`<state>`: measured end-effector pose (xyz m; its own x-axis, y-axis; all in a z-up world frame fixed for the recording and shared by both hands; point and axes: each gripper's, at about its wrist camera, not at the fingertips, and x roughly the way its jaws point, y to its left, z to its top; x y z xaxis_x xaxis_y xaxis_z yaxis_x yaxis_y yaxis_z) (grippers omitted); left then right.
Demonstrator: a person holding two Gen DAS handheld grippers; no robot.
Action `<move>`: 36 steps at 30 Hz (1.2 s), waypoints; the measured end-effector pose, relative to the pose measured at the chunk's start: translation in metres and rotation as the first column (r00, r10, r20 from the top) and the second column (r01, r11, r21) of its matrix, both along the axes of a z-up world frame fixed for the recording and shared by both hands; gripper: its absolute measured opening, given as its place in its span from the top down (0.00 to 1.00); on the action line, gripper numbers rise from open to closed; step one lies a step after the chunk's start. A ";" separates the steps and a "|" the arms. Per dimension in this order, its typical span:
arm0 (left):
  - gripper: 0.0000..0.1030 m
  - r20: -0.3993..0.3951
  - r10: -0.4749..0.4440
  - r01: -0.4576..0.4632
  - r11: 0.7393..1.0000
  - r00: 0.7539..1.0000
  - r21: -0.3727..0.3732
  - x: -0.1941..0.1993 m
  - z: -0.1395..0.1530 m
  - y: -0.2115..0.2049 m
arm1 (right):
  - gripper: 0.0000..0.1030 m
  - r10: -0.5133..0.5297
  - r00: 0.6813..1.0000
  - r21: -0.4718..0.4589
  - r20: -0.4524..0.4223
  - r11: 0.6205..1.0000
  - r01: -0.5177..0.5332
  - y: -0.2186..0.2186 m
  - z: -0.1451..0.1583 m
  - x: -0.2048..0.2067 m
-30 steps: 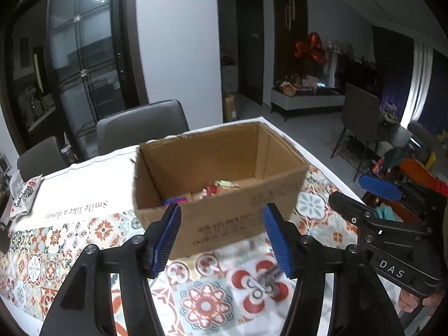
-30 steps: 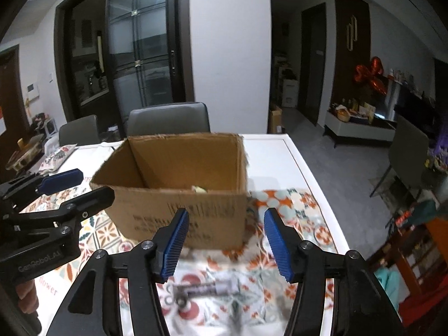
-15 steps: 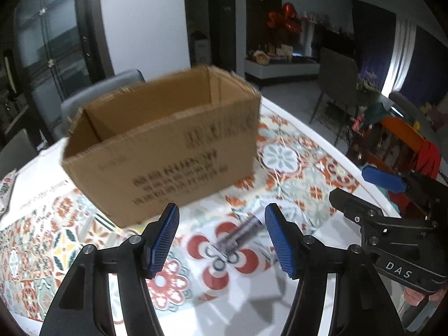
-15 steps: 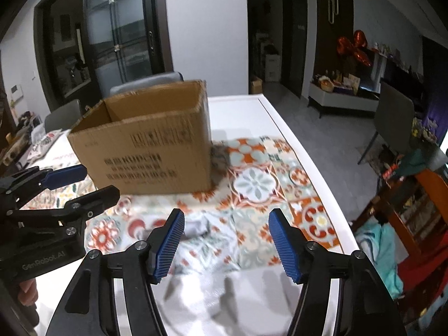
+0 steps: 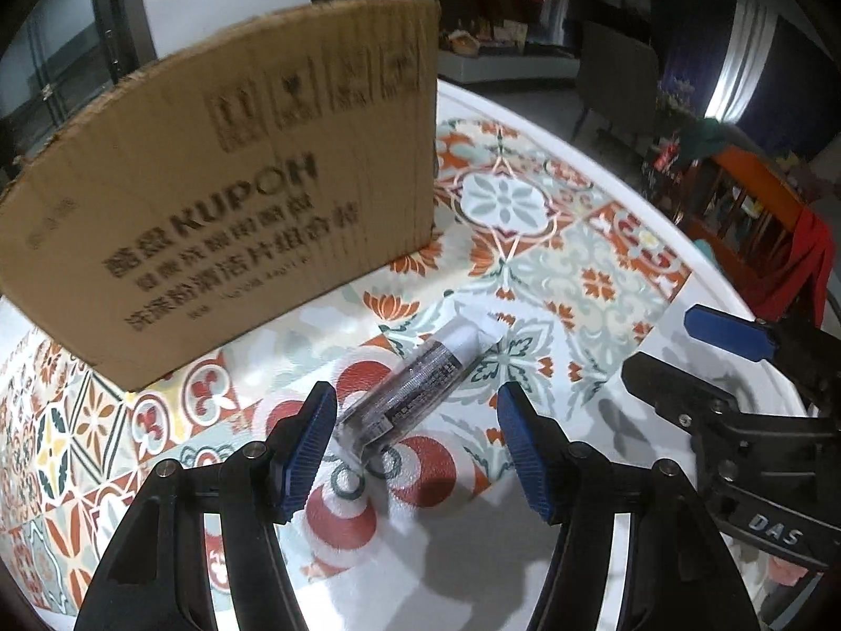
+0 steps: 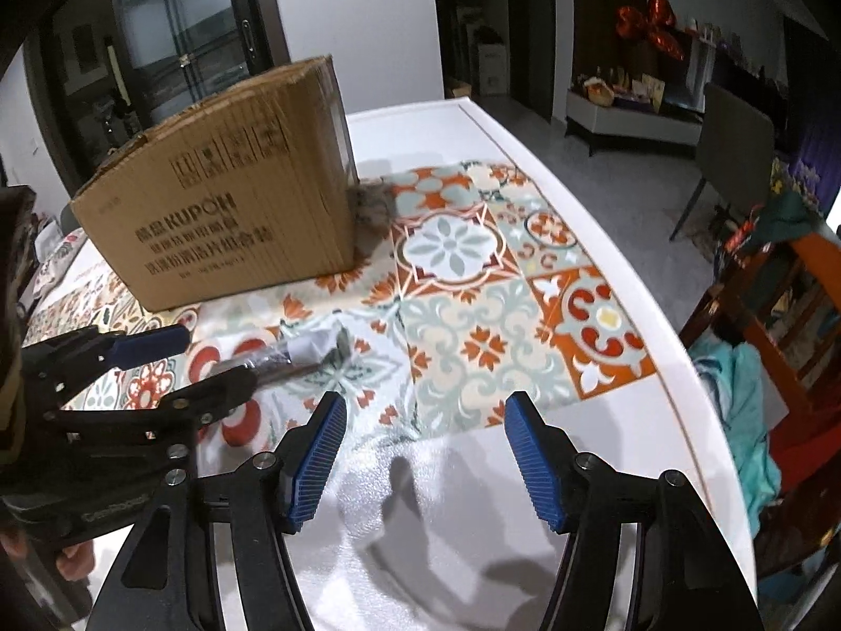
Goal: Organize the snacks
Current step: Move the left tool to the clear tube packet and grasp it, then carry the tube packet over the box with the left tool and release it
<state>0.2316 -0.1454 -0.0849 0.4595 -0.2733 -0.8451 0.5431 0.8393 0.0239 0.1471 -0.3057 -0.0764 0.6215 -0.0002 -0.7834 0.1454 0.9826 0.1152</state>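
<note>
The left gripper (image 5: 415, 436) hangs over the table with jaws parted, straddling the near end of a clear-wrapped snack packet (image 5: 415, 386) lying flat on the patterned tablecloth (image 5: 567, 268), placed for a pick-up. The right gripper (image 6: 423, 452), jaws apart and empty, waits beside it. Beyond stands the cardboard box (image 5: 221, 194), likely the packet's destination.

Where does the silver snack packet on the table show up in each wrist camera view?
Left wrist: snack packet lies low centre, between the left gripper's open fingers.
Right wrist: snack packet sits left of centre, partly behind the left gripper.
Shared landmark: cardboard box just beyond it.
</note>
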 end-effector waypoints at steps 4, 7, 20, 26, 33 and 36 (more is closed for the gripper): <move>0.39 -0.002 -0.007 0.007 0.999 1.000 0.041 0.007 -0.011 -0.007 | 0.38 -0.019 0.999 0.036 -0.029 0.999 0.020 -0.005 -0.010 0.004; 0.39 -0.004 -0.008 0.008 0.998 1.000 0.061 0.012 -0.017 -0.013 | 0.38 -0.027 0.999 0.039 -0.041 0.999 0.028 -0.006 -0.015 0.007; 0.77 -0.076 0.056 -0.057 0.998 0.996 -0.008 0.028 -0.026 -0.009 | 0.38 -0.042 0.998 0.049 -0.046 0.998 0.044 -0.008 -0.019 0.021; 0.81 -0.101 0.108 -0.116 0.991 0.989 -0.069 0.026 -0.024 0.006 | 0.38 -0.028 0.999 0.033 -0.038 0.999 0.029 -0.002 -0.015 0.024; 0.81 -0.067 0.154 -0.162 0.979 0.986 -0.127 0.011 -0.004 0.024 | 0.38 0.005 1.000 0.032 -0.022 0.999 -0.004 0.007 -0.006 0.021; 0.81 -0.042 0.173 -0.178 0.975 0.984 -0.134 0.006 0.007 0.031 | 0.38 0.019 1.000 0.029 -0.011 0.999 -0.019 0.012 0.002 0.017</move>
<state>0.2374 -0.1140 -0.0776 0.4856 -0.3045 -0.8195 0.3857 0.9158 -0.1117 0.1641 -0.2938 -0.0740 0.6120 0.0340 -0.7901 0.1285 0.9815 0.1418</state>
